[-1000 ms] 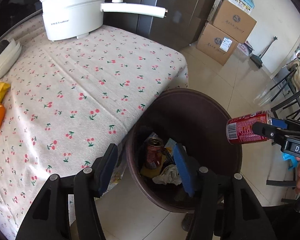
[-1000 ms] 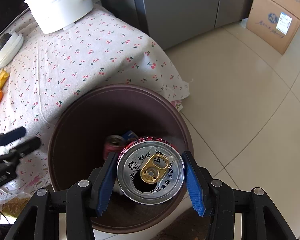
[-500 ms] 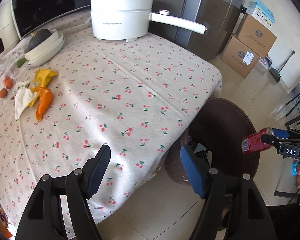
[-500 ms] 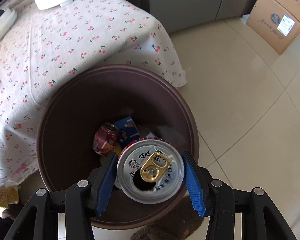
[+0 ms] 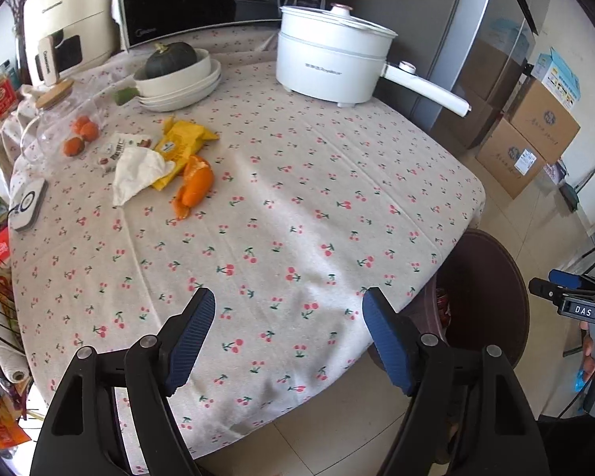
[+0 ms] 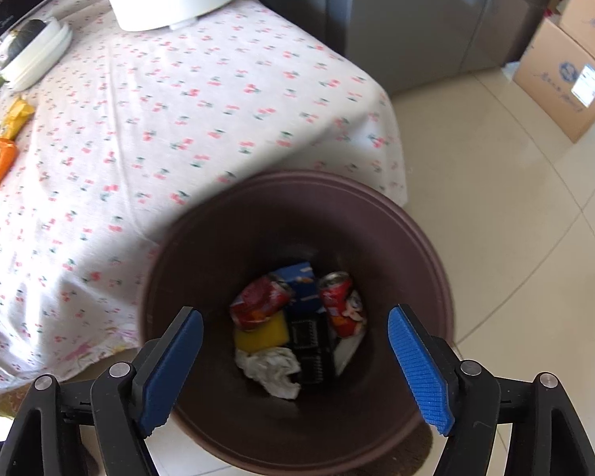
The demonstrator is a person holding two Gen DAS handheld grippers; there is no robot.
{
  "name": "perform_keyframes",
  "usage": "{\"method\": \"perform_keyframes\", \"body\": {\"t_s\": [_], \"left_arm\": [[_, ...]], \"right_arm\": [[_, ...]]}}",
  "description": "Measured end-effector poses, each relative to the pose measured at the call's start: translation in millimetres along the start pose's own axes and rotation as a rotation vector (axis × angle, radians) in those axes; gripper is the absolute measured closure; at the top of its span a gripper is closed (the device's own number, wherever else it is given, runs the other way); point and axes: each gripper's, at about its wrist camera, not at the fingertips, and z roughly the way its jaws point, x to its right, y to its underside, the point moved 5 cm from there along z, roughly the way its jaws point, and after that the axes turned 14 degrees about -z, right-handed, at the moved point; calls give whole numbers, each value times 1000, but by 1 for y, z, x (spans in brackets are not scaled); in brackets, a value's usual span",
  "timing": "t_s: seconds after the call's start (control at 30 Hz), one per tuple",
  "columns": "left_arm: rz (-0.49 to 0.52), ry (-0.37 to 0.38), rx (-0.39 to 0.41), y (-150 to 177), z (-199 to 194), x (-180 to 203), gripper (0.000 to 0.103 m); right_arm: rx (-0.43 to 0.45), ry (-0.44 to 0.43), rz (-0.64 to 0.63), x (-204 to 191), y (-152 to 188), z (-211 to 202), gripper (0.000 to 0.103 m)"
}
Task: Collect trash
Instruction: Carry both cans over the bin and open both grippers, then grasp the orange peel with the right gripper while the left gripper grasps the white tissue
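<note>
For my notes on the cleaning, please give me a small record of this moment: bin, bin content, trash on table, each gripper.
bin: brown bin on the floor beside the table
bin content: two red cans, crumpled tissue, blue carton
trash on table: yellow wrapper, white tissue, orange peel
left gripper: jaws opening, nothing between them
right gripper: over the bin, jaws opening, nothing between them

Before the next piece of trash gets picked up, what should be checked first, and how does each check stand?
1. Right gripper free of the can: ok, nothing between its opening jaws.
2. Cans inside the bin: ok, two lie at the bottom.
3. Left gripper free: ok, jaws opening with nothing between them.
4. Trash left on the table: not ok, orange peel, yellow wrapper and tissue remain.
5. Room in the bin: ok.
</note>
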Motion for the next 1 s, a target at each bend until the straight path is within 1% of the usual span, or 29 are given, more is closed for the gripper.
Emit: {"method": "perform_keyframes", "body": {"t_s": [0.33, 0.53, 0.83, 1.0], "left_arm": [[-148, -60, 30, -13, -17, -84, 24], [-254, -85, 20, -19, -19, -131, 24], [-358, -137, 29, -26, -20, -183, 24], [-393, -193, 45, -28, -19, -206, 24]], "right_arm": [[30, -33, -41, -59, -35, 3, 20], [45, -57, -71, -101, -58, 8, 19], [78, -136, -153, -183, -93, 22, 18], [99, -197, -173, -235, -120, 42, 18]]}}
